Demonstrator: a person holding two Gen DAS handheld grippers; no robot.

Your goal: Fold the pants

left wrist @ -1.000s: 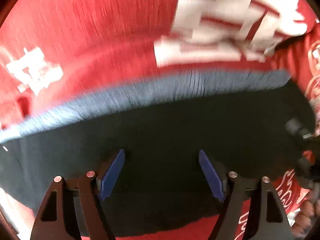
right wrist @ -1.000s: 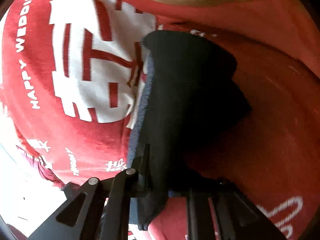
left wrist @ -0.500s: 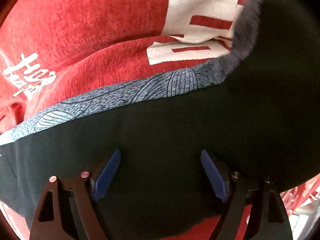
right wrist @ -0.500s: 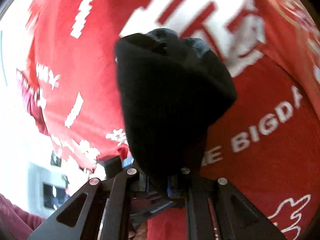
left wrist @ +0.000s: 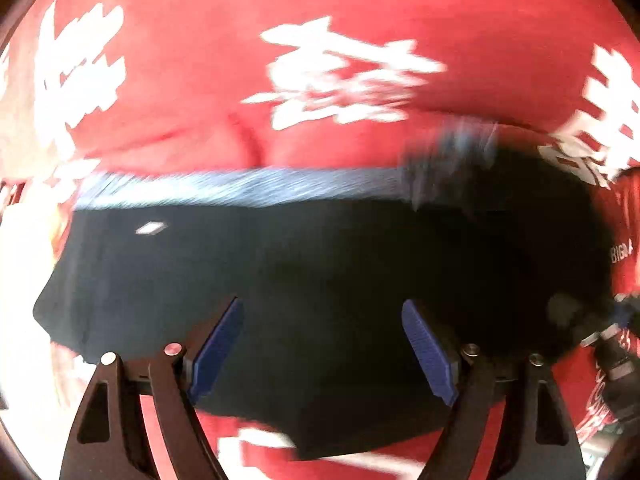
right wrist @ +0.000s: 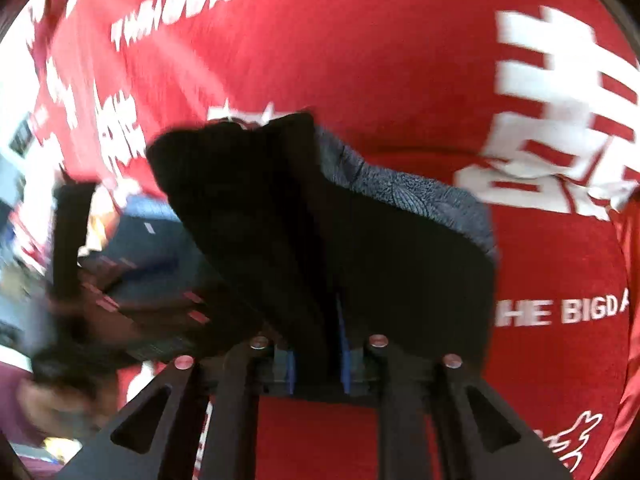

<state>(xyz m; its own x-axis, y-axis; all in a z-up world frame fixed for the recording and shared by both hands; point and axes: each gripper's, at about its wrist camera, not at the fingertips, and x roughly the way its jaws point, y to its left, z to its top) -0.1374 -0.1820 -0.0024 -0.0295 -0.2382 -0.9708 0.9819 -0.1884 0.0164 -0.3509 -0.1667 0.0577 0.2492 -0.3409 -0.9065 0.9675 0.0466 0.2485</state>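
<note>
The black pants with a grey-blue patterned waistband lie on the red cloth in the left wrist view. My left gripper is open, its blue pads wide apart just above the black fabric, holding nothing. In the right wrist view my right gripper is shut on a bunched fold of the pants, which rises from between its jaws; the waistband shows along the fold's upper right edge. The left gripper's body shows blurred at the left there.
A red blanket with white characters and lettering covers the whole surface, also seen in the right wrist view. A sleeve and hand show at the lower left. The right gripper's body sits at the right edge.
My right gripper has carried the held fold of the pants over towards the left gripper. The left view has shifted along the waistband; the left gripper stays open above the fabric.
</note>
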